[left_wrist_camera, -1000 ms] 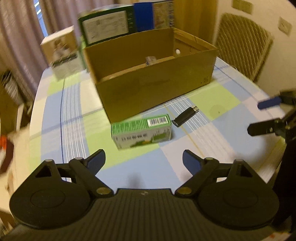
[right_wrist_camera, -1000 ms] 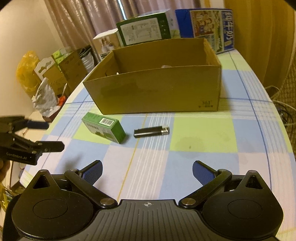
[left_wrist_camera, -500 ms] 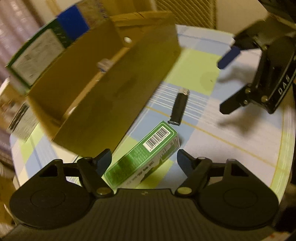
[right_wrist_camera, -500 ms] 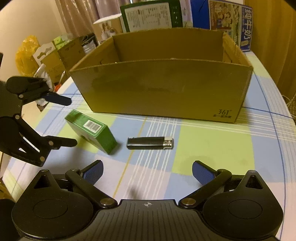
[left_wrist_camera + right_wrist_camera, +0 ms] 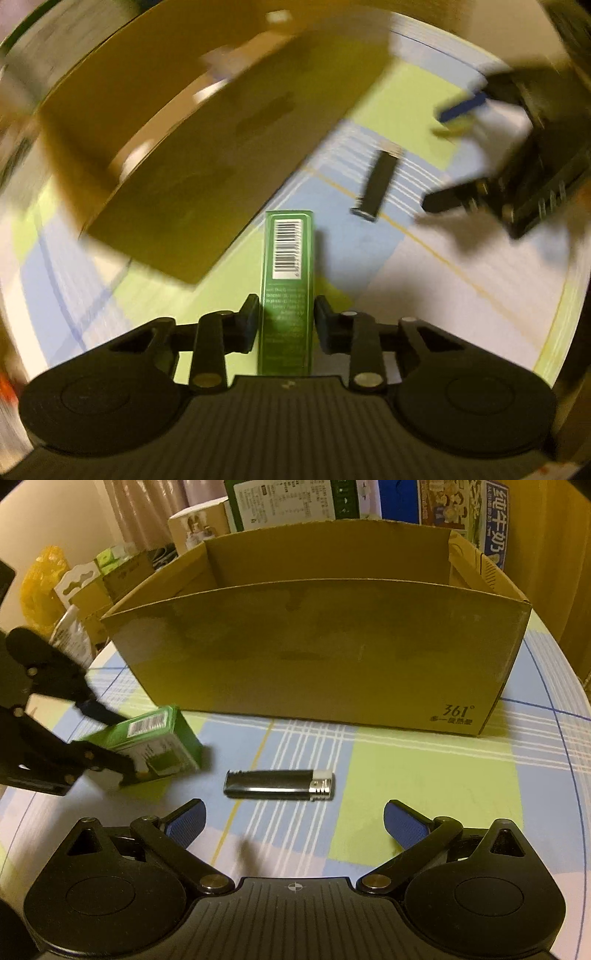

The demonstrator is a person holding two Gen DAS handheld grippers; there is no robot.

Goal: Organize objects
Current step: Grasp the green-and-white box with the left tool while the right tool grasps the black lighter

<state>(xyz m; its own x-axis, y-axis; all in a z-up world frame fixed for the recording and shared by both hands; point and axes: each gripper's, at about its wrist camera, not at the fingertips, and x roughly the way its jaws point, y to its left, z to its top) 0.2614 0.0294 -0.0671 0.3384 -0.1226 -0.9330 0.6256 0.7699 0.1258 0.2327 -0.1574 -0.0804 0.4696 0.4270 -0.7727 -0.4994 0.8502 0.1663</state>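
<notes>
The small green box [image 5: 287, 291] with the barcode on it was pinched between the two fingers of the left gripper [image 5: 285, 320], one pad pressed on each long side, so that one was clamped on it for sure. From the right wrist view the box looked tipped up at an angle, just off the near left corner of the big cardboard box [image 5: 332, 657]; hard to say whether one edge was touching the tablecloth [image 5: 424, 775] or not, since that bit was blurry.

The black lighter [image 5: 279, 784] with the silver cap lay flat on the checked cloth just beside the green box, right in front of the cardboard box and pointing along its front wall. The right gripper [image 5: 293, 821] sat low just behind the lighter with its blue pads spread wide apart, holding nothing, not touching it.

Behind the cardboard box stood a few printed cartons [image 5: 291, 498], and off the table's left edge there was a yellow bag [image 5: 37, 587].
</notes>
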